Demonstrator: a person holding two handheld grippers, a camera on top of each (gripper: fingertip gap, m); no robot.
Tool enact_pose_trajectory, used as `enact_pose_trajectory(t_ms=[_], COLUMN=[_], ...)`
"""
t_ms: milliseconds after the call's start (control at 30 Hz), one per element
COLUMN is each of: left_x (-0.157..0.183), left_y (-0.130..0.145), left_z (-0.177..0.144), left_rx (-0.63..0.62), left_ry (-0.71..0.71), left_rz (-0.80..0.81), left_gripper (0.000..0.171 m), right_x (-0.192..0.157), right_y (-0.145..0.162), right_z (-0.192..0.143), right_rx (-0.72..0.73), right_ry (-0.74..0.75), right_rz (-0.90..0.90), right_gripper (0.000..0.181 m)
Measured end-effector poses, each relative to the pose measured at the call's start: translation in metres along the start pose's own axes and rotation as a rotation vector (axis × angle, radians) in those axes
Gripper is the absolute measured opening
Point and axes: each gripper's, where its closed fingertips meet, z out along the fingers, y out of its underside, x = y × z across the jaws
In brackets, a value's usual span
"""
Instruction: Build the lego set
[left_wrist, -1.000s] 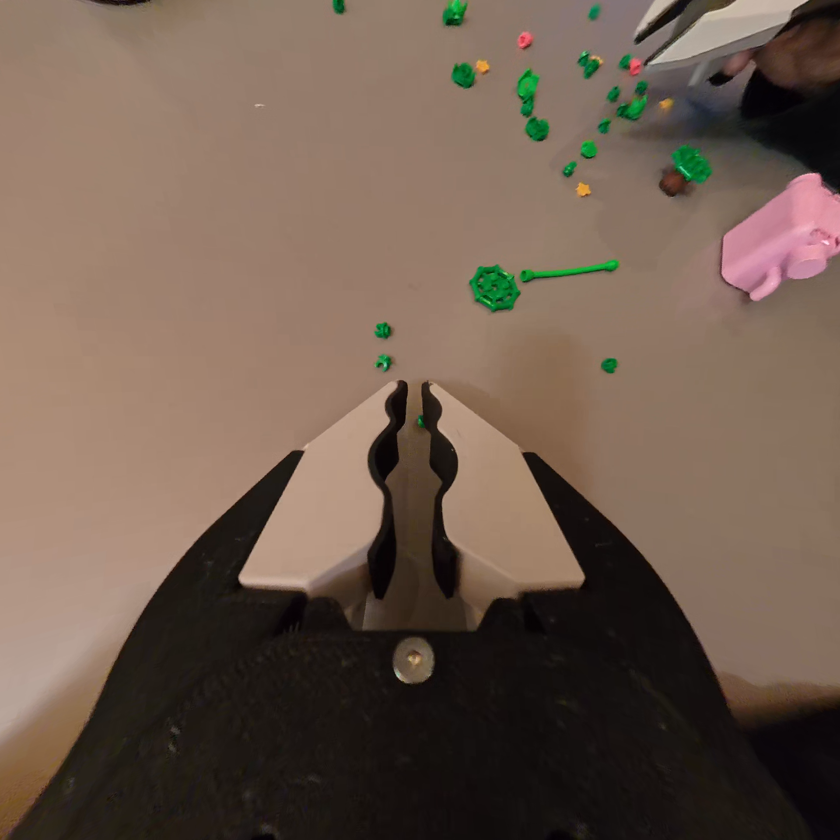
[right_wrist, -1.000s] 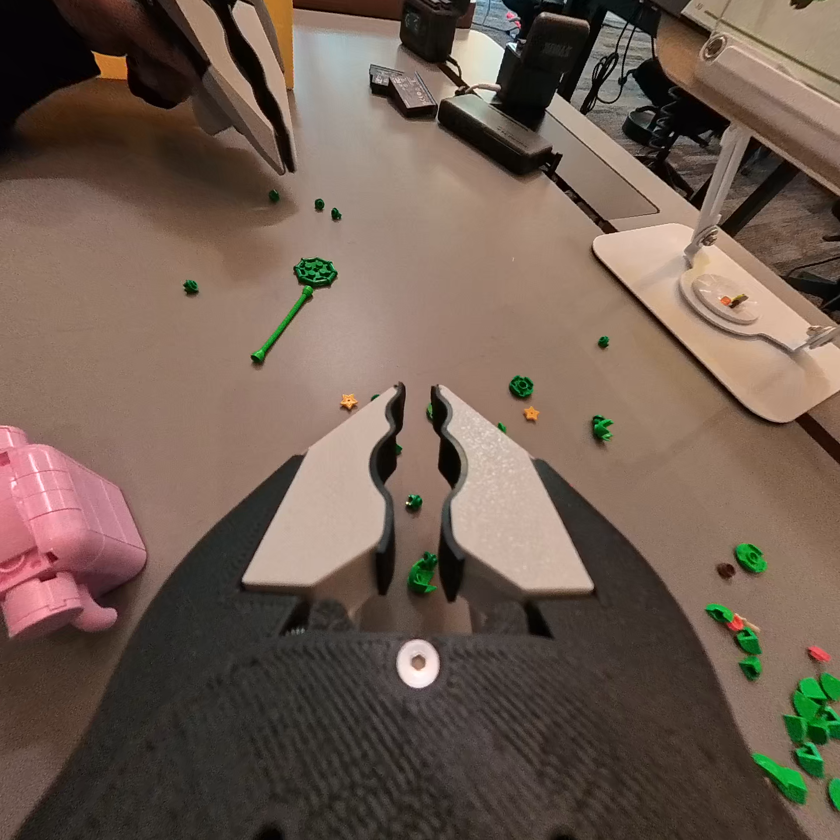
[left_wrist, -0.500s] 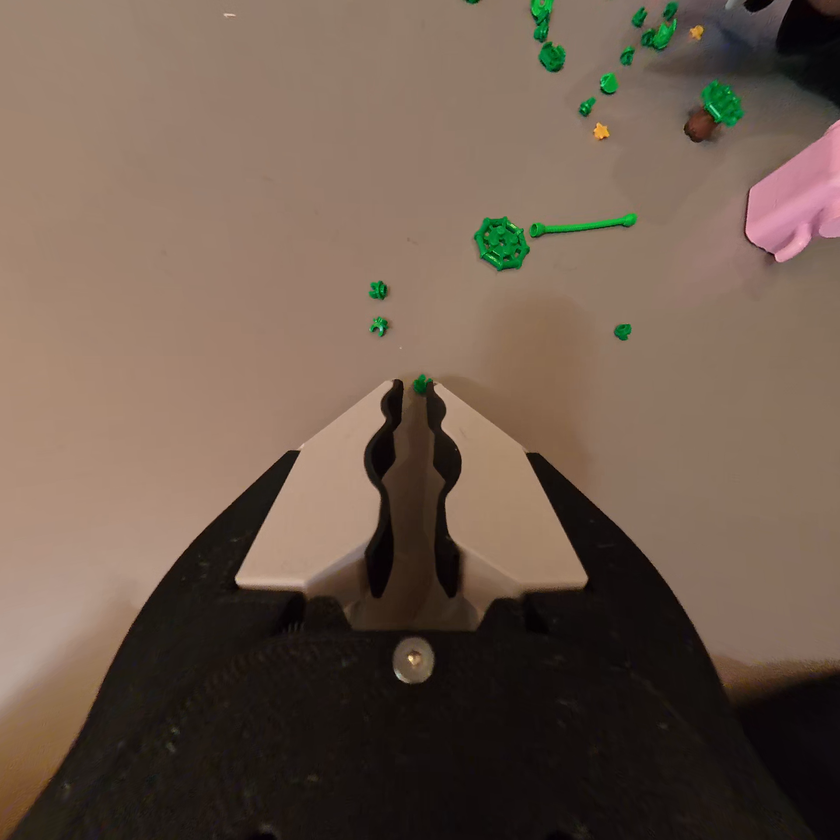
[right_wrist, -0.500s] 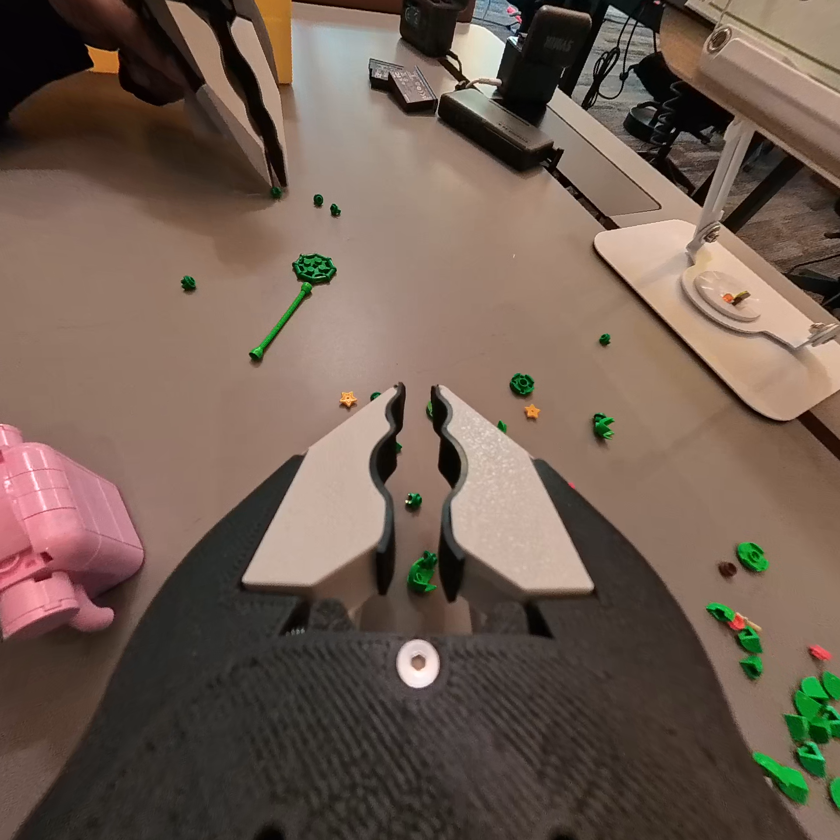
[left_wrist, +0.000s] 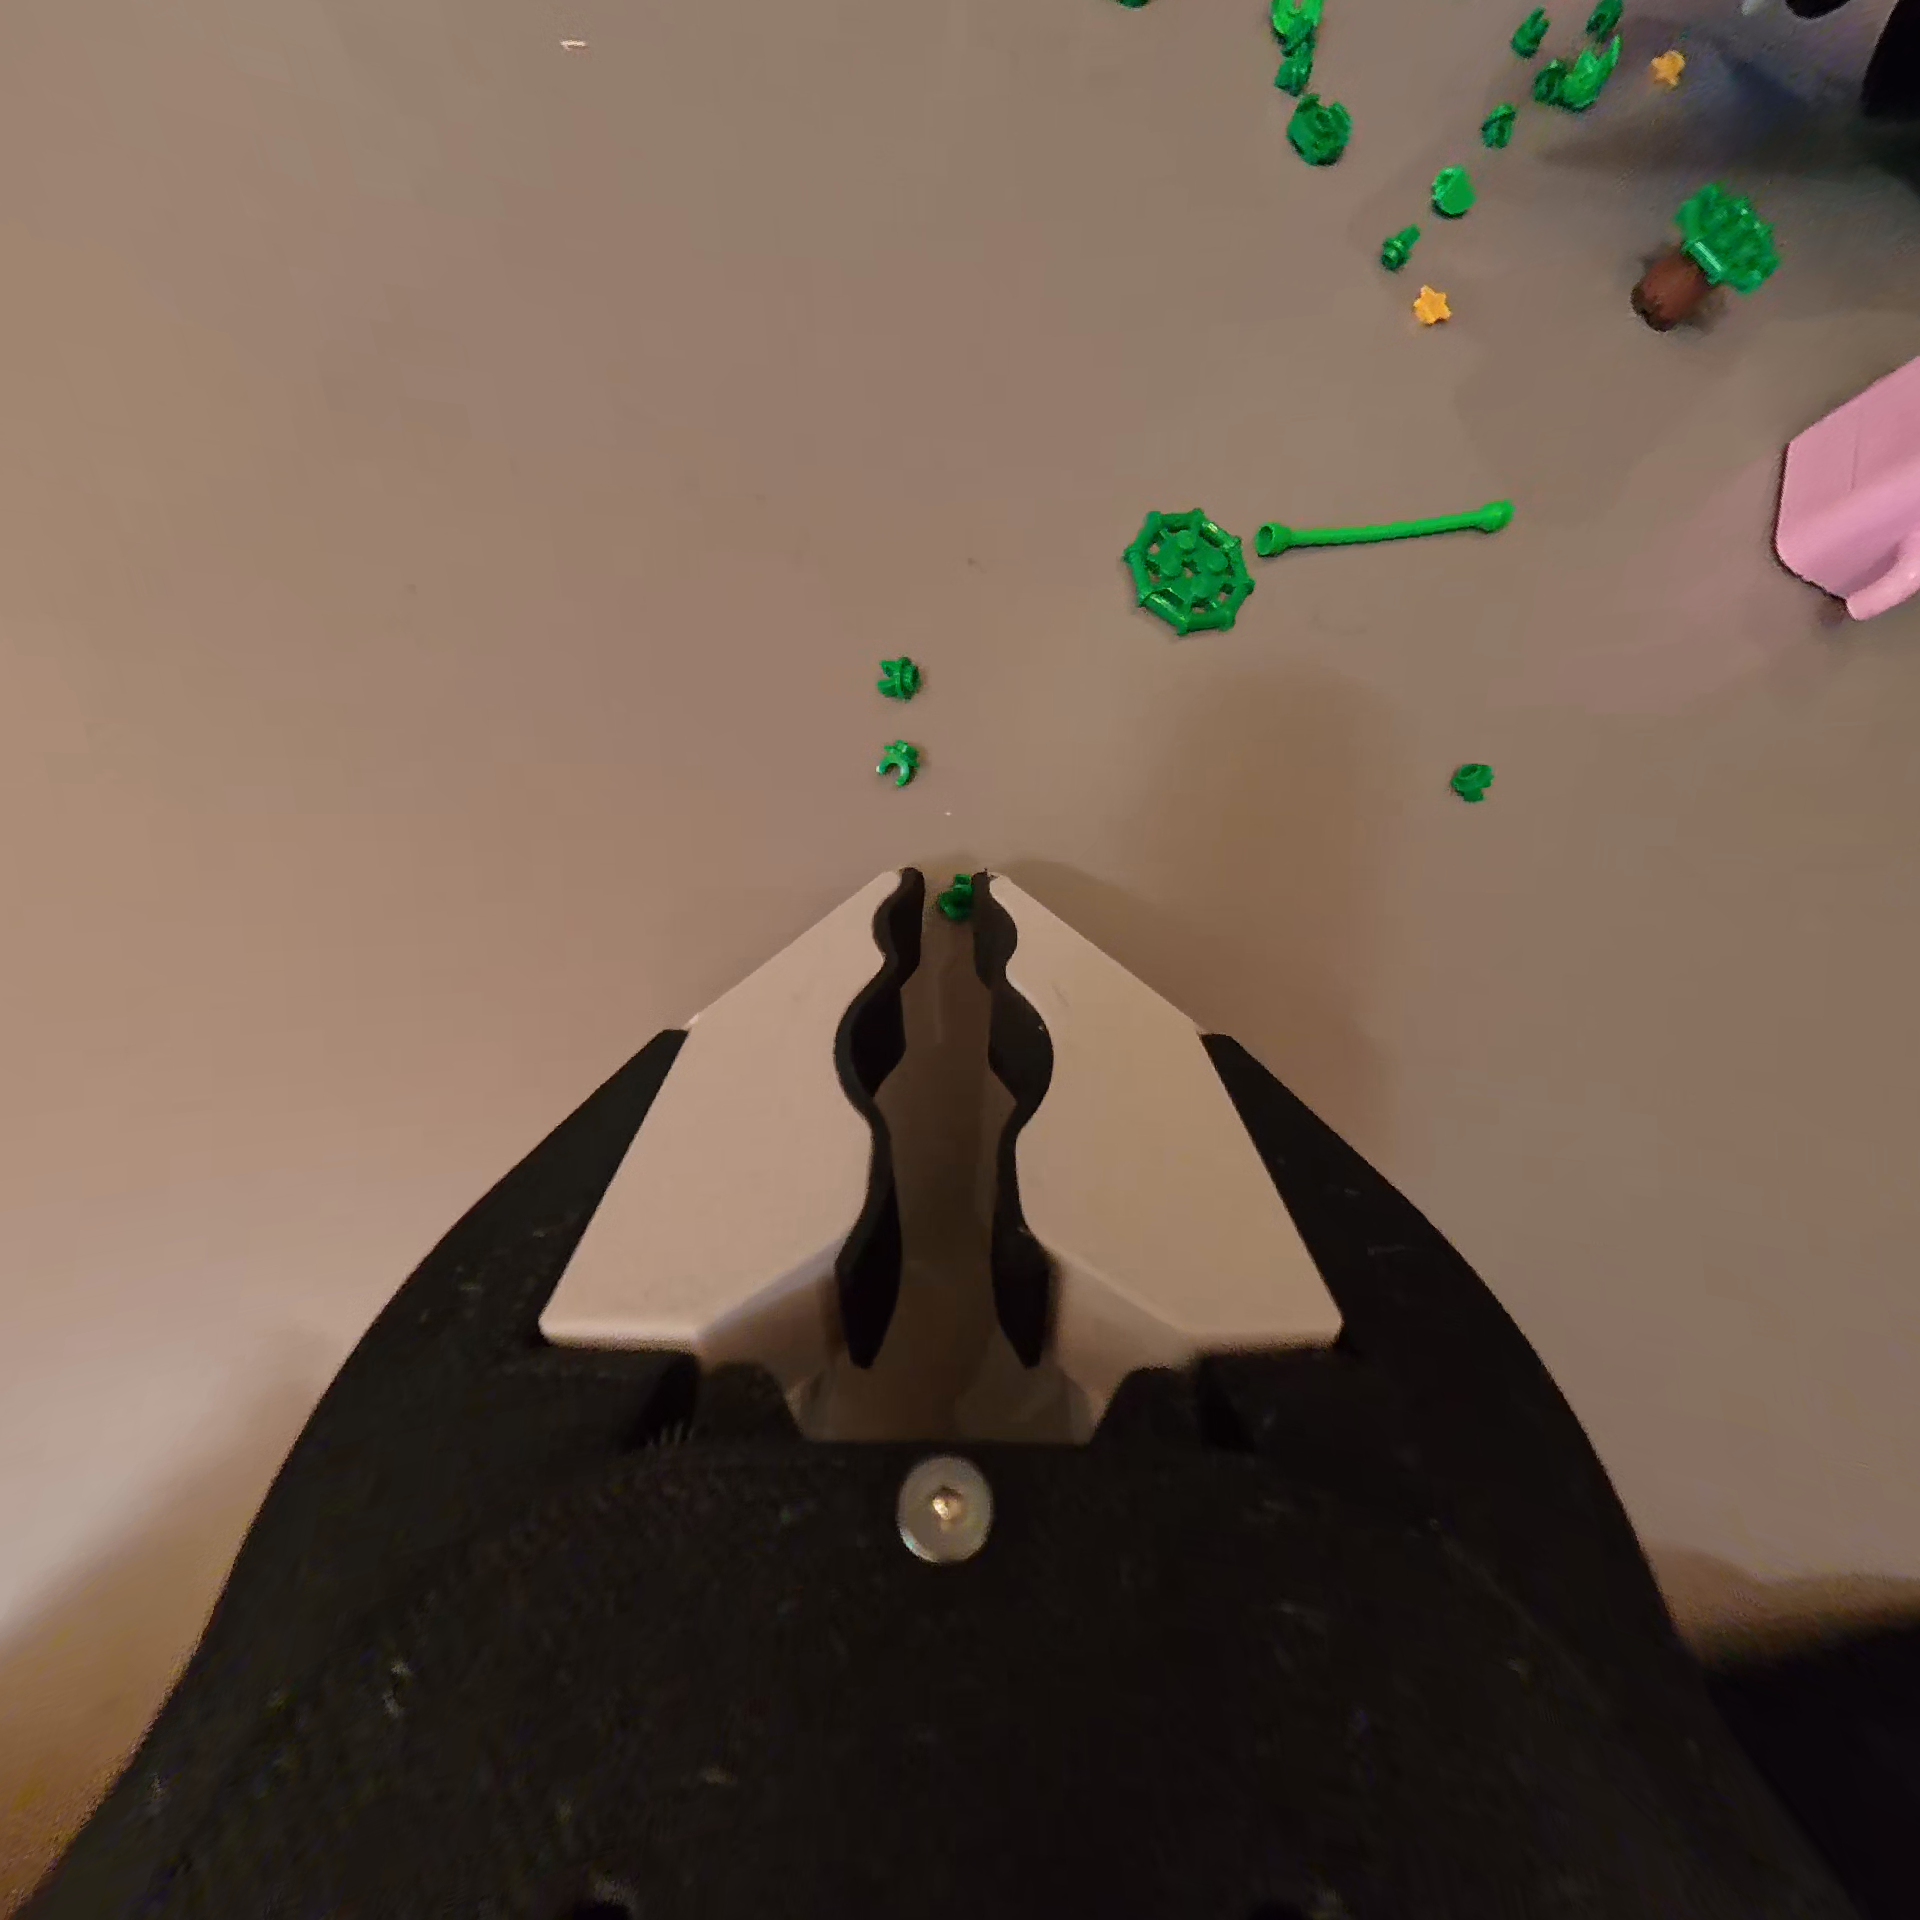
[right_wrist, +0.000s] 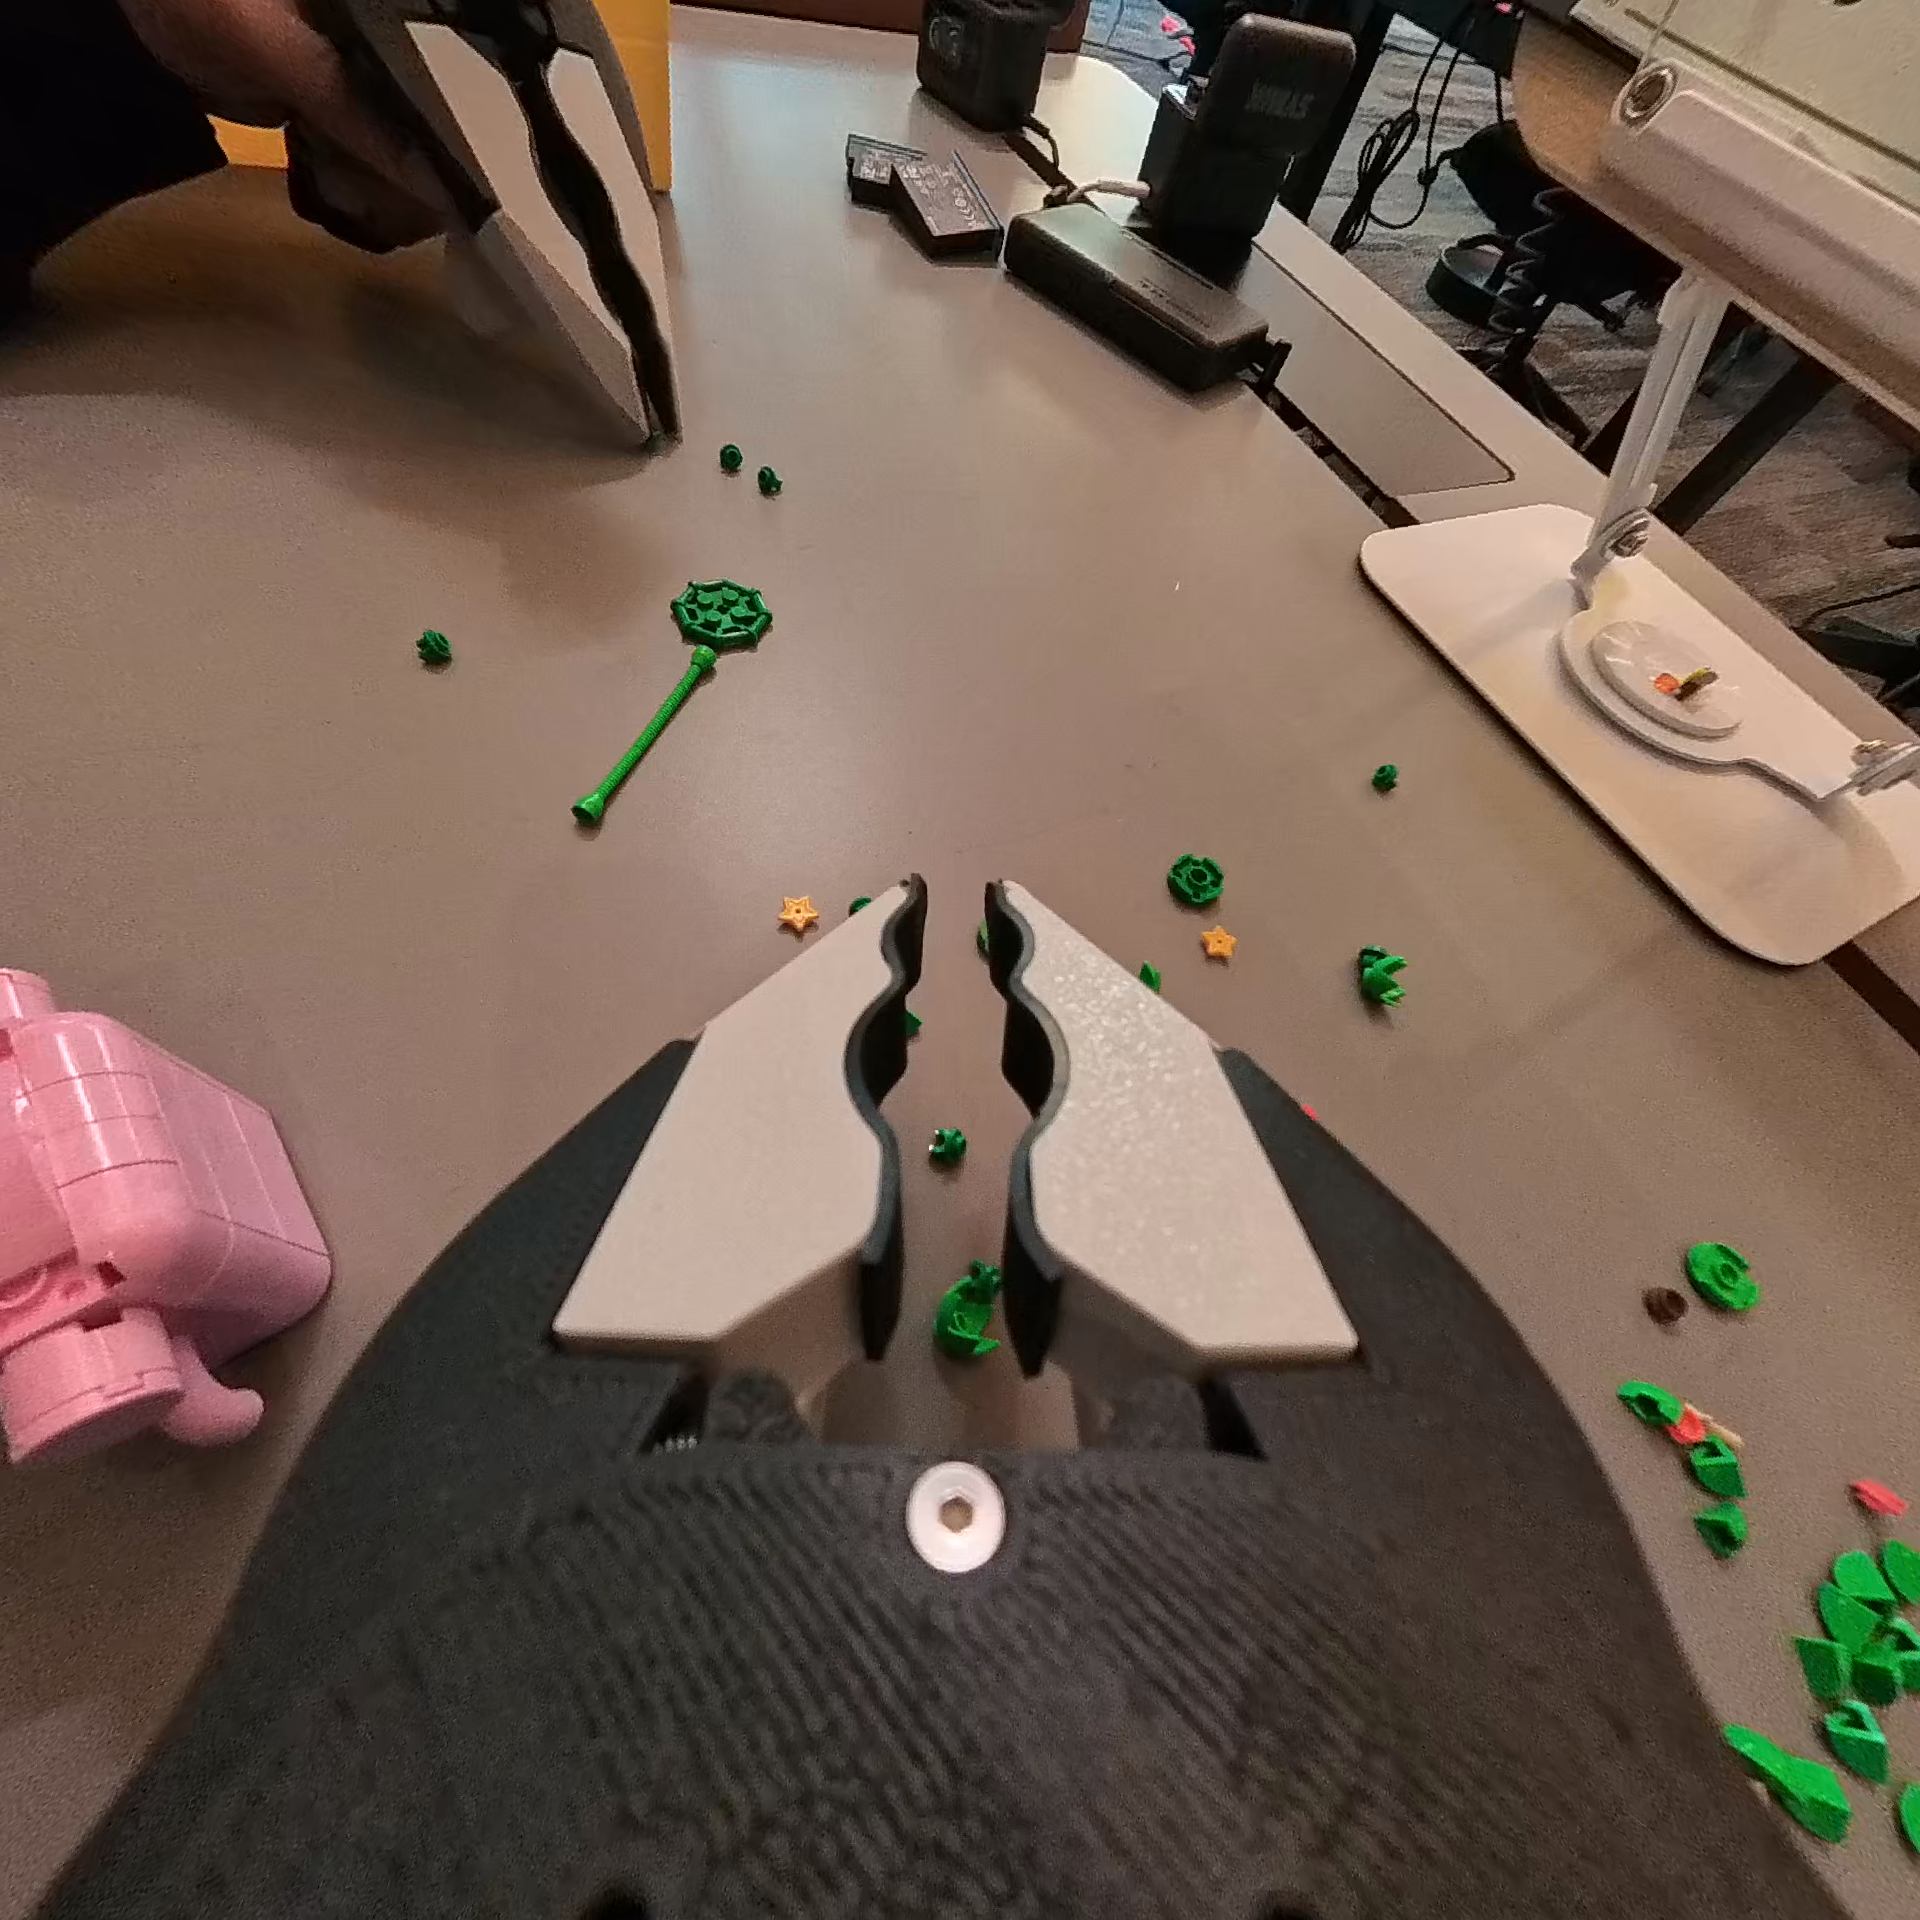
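The desk (left_wrist: 416, 520) is a smooth, matt grey-brown laminate. The small green pieces (left_wrist: 1185, 570) and the pink block (right_wrist: 135, 1216) are glossy moulded plastic. The left gripper (left_wrist: 954, 883) has matt, light grey plastic fingers (left_wrist: 748, 1122) lined with black wavy rubbery pads (left_wrist: 868, 1049); its black body looks rough and grainy, with a shiny metal screw (left_wrist: 943, 1509).

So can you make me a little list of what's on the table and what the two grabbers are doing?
left gripper: tips at the table, a tiny green piece between them, not clearly pinched
right gripper: slightly open, empty, above scattered pieces
table: grey
web-shaped green piece: flat, beside the green stalk
pink build: at the left edge in the right wrist view
yellow stars: near the right gripper's tips
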Motion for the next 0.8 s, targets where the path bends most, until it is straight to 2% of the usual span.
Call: enact_pose_trajectory(t_ms=[367, 667, 800], left_x=[-0.015, 0.0, 0.0], left_y=[-0.004, -0.007, -0.003], left_z=[-0.01, -0.011, -0.008], left_rx=[0.054, 0.069, 0.039], left_ry=[-0.06, 0.018, 0.007], left_rz=[-0.037, -0.011, 0.0], left_gripper=[0.008, 0.011, 0.01], right_x=[0.0, 0.0, 0.0], right_y=[-0.001, 0.0, 0.0], right_z=[0.0, 0.0, 0.0], right_rx=[0.0, -0.002, -0.004], right_ry=[0.003, 0.005, 0.005], right_rz=[-0.006, -0.009, -0.01], right_gripper=[0.01, 0.01, 0.01])
